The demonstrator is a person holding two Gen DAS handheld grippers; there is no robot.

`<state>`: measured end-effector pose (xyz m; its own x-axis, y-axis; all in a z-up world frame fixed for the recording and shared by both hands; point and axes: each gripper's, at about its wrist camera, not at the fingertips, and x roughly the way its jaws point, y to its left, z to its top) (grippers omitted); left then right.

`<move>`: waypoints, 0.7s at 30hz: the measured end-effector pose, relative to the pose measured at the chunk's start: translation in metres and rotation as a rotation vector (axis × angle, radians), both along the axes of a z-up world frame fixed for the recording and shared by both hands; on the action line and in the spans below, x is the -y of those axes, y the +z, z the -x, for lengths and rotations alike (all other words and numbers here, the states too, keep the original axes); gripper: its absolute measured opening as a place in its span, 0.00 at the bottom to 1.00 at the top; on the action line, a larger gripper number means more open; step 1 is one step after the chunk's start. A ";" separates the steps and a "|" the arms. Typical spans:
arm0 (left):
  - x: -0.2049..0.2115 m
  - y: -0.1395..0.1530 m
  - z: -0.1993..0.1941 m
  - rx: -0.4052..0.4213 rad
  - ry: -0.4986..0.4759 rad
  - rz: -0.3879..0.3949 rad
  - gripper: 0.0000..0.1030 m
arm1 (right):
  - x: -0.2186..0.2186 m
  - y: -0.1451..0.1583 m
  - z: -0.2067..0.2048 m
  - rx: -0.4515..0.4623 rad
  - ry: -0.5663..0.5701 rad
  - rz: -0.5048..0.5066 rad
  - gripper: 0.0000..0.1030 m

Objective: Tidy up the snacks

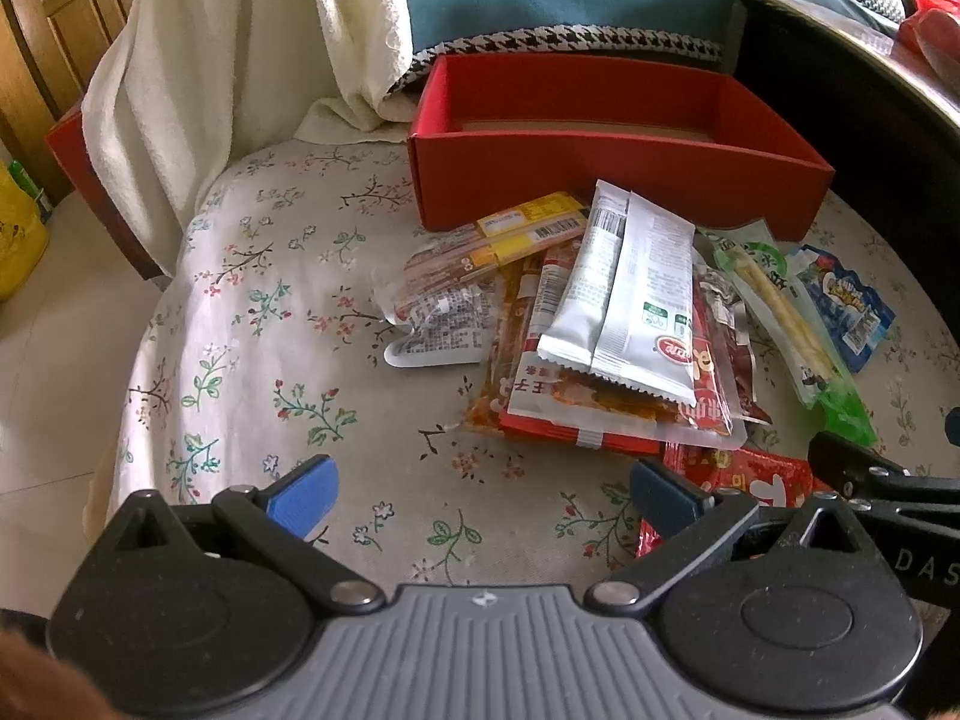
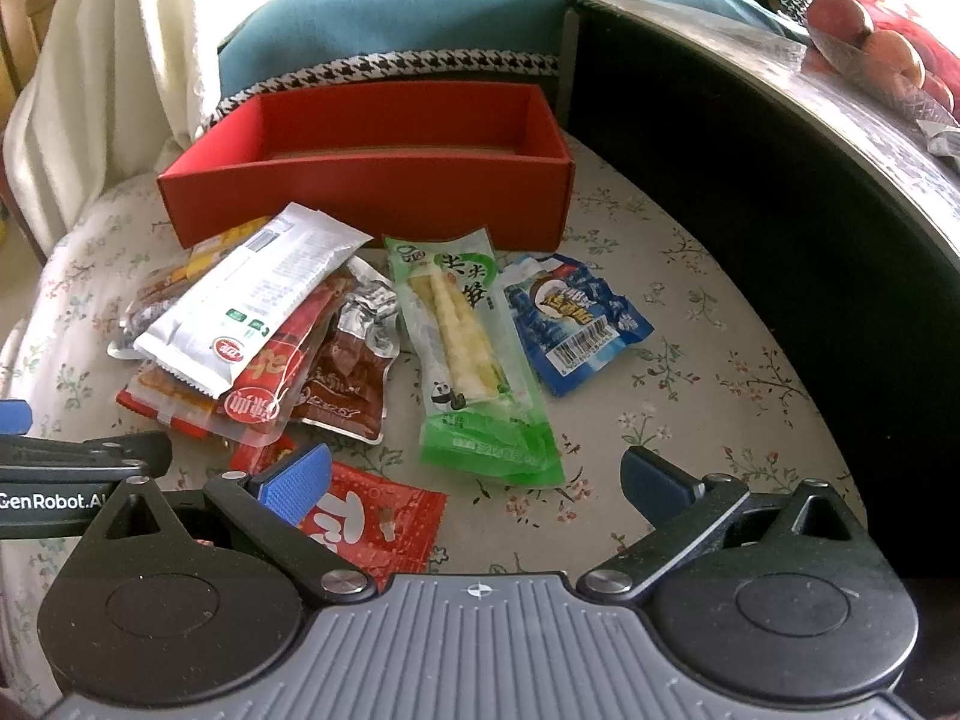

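On the floral cushion: a heap of snack packets lies just in front of my empty red box (image 2: pixel 366 195), which sits open-topped against the teal pillow (image 2: pixel 384 30).
Left gripper (image 1: pixel 480 495): spread wide, holding nothing, hovering over bare fabric near the pile's left edge.
Right gripper (image 2: pixel 474 480): also spread and unloaded, poised over the near end of the green bamboo-shoot packet (image 2: pixel 474 354), with the red packet (image 2: pixel 372 522) under its left finger.
Top of pile: a white foil pouch (image 1: pixel 630 294) rests across the red and brown sachets; I judge it light, crinkly and slick, best pinched at a crimped end seal.
Green packet: lying flat and apart from the heap; the shoots inside look firm, so I would grip across the middle, where the film is backed.
Blue packet (image 2: pixel 573 321): small, flat, beside the box's right corner; likely to slide, so I would take a corner.
Risk: stacked sachets may drag along when I lift one.
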<state>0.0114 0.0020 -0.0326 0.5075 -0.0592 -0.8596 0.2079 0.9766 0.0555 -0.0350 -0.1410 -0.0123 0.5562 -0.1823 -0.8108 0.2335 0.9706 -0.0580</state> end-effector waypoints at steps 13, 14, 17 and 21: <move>0.001 0.000 0.000 0.008 -0.006 -0.013 0.96 | 0.000 -0.001 0.000 -0.003 0.001 0.001 1.00; 0.001 0.000 0.000 0.008 -0.007 -0.014 0.96 | 0.000 -0.001 0.000 -0.004 0.002 0.002 1.00; 0.001 0.000 0.001 0.009 -0.008 -0.018 0.96 | 0.000 -0.001 0.000 -0.006 0.003 0.002 1.00; 0.001 -0.001 0.001 0.008 -0.008 -0.019 0.96 | 0.000 -0.002 0.000 -0.008 0.005 0.001 1.00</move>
<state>0.0106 0.0013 -0.0332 0.5141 -0.0472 -0.8564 0.2155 0.9736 0.0756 -0.0351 -0.1406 -0.0141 0.5507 -0.1808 -0.8149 0.2284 0.9716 -0.0612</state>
